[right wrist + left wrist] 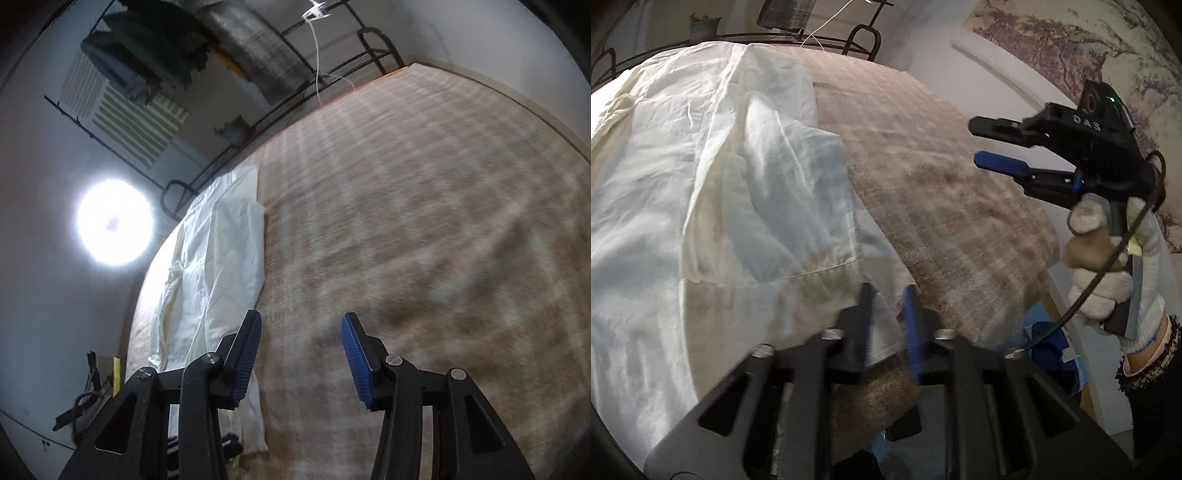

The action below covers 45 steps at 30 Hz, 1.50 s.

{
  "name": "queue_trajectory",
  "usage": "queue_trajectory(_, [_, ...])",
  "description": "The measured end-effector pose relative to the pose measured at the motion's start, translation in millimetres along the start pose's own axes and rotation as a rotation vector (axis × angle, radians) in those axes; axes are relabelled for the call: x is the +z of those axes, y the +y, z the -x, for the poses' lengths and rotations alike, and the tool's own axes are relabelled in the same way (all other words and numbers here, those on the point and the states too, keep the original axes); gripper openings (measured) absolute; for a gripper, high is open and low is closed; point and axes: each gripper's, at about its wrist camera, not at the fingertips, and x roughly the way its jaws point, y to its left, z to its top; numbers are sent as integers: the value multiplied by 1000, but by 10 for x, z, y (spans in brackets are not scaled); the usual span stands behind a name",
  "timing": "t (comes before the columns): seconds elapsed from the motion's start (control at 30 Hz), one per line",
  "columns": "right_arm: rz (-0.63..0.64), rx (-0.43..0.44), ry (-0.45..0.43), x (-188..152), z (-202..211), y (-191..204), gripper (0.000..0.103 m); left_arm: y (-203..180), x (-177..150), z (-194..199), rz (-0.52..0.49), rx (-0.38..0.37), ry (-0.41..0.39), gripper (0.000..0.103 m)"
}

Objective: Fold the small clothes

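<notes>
A white garment (713, 192) lies crumpled and partly folded on a brown plaid blanket (942, 206); it also shows in the right wrist view (221, 266) along the blanket's (424, 221) left side. My left gripper (890, 291) has its blue-padded jaws a little apart around the garment's near hem corner; the view is blurred, so a grip cannot be confirmed. My right gripper (975, 142), held by a gloved hand, is open and empty in the air above the blanket's right part; in its own view (299, 321) the jaws stand wide apart.
A black metal rack (857, 40) with a potted plant (703, 26) stands behind the blanket. A wall with a painted tree mural (1089, 44) is at the right. Blue cloth (1049, 339) lies by the blanket's near right edge. A bright lamp (114, 221) glares at the left.
</notes>
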Motion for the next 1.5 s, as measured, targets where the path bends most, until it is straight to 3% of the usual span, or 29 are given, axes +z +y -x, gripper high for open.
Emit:
queue_trajectory(0.17, [-13, 28, -11, -24, 92, -156, 48, -175, 33, -103, -85, 117, 5, 58])
queue_trajectory(0.33, [-37, 62, -18, -17, 67, -218, 48, -336, 48, -252, -180, 243, 18, 58])
queue_trajectory(0.4, [-29, 72, -14, -3, 34, -194, 48, -338, 36, -248, -194, 254, 6, 54])
queue_trajectory(0.47, [-13, 79, -9, 15, 7, -163, 48, -276, 64, -244, -186, 272, -12, 17])
queue_trajectory(0.53, [-9, 93, -3, 42, -52, -128, 48, -146, 107, -223, -153, 226, -3, 7])
queue_trajectory(0.77, [-8, 151, 46, 97, -419, 50, 49, 407, 197, 288, 143, 10, -60, 5])
queue_trajectory(1.03, [-81, 254, 127, 193, -1094, 311, 54, 436, 112, 538, 189, -67, -96, 5])
queue_trajectory(1.17, [-109, 234, 156, 263, -1442, 481, 53, 505, 80, 698, 201, -86, -116, 5])
queue_trajectory(1.23, [-107, 221, 166, 290, -1574, 573, 45, 561, 61, 725, 211, -88, -117, 5])
queue_trajectory(1.27, [-105, 213, 174, 299, -1630, 622, 23, 597, 50, 734, 217, -90, -115, 5])
queue_trajectory(1.3, [-101, 194, 180, 309, -1675, 668, 8, 620, 34, 743, 221, -87, -115, 5])
queue_trajectory(1.37, [-66, 91, 174, 359, -1708, 813, 0, 703, 13, 764, 246, -99, -119, 5])
queue_trajectory(1.5, [56, -97, 152, 452, -1673, 1238, 0, 827, 13, 808, 287, -117, -134, 5])
